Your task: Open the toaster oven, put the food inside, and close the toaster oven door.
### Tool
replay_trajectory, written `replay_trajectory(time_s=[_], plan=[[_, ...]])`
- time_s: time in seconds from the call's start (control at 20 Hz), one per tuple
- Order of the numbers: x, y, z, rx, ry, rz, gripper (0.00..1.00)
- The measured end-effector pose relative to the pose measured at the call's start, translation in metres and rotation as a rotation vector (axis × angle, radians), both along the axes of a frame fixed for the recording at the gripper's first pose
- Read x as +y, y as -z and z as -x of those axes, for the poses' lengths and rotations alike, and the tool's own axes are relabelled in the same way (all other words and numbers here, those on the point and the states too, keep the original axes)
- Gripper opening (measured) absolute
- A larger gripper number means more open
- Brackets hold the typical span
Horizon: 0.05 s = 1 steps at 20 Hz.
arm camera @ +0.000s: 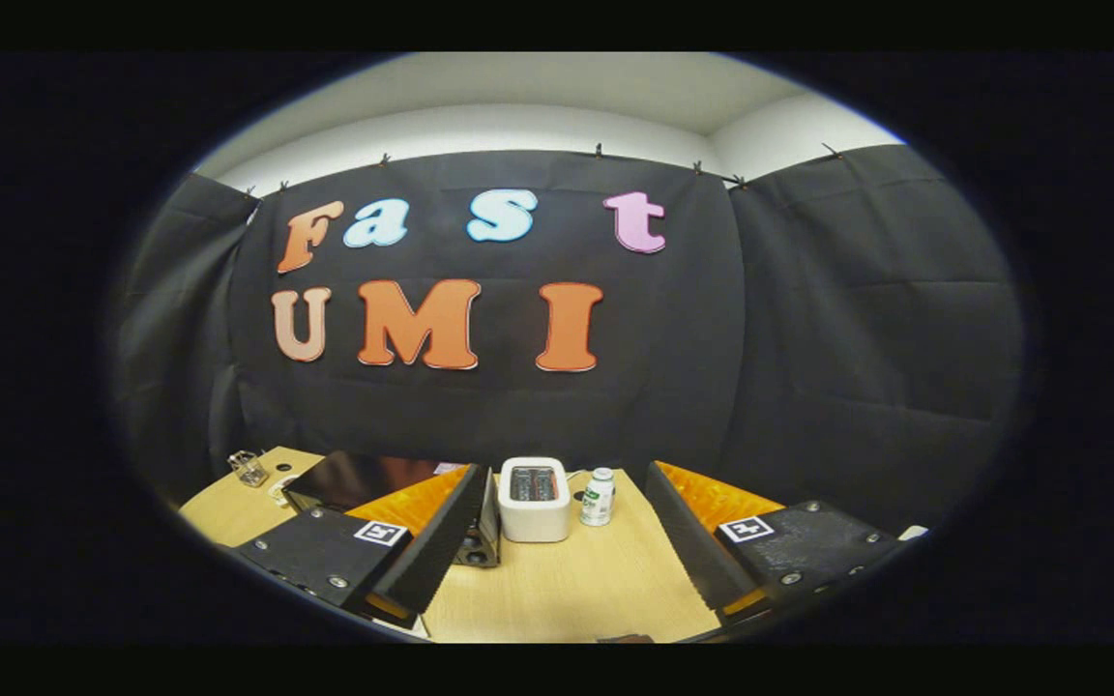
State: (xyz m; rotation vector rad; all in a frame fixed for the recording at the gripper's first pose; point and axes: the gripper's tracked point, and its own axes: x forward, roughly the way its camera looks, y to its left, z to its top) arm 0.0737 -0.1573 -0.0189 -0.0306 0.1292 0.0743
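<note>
Gripper (557,541) spread wide and empty above the worktop (567,590); oven (364,480) at the far left edge, door state unclear.

- The pale, light-wood-grain table top (557,590) looks smooth and matt
- The white two-slot toaster (535,499) has a smooth, plastic-looking shell with a soft sheen; its slots look like bare metal
- The dark toaster oven (364,480) has a glossy top that mirrors the colours above it
- The small white bottle with a green label (598,497) looks like smooth plastic
- The small clear holder (249,468) near the far table corner looks like glass or clear plastic; which one cannot be told
- The gripper (557,541), fingers spread wide apart with nothing between them, has ribbed, matt inner pads (441,551)
- The black booth wall (808,338) is matt cloth, faintly creased
</note>
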Motion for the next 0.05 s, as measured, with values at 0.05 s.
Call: replay_trajectory(time_s=[0.05], plan=[[0.0005, 0.0001, -0.0016, -0.001, -0.010, 0.000, 1.00]])
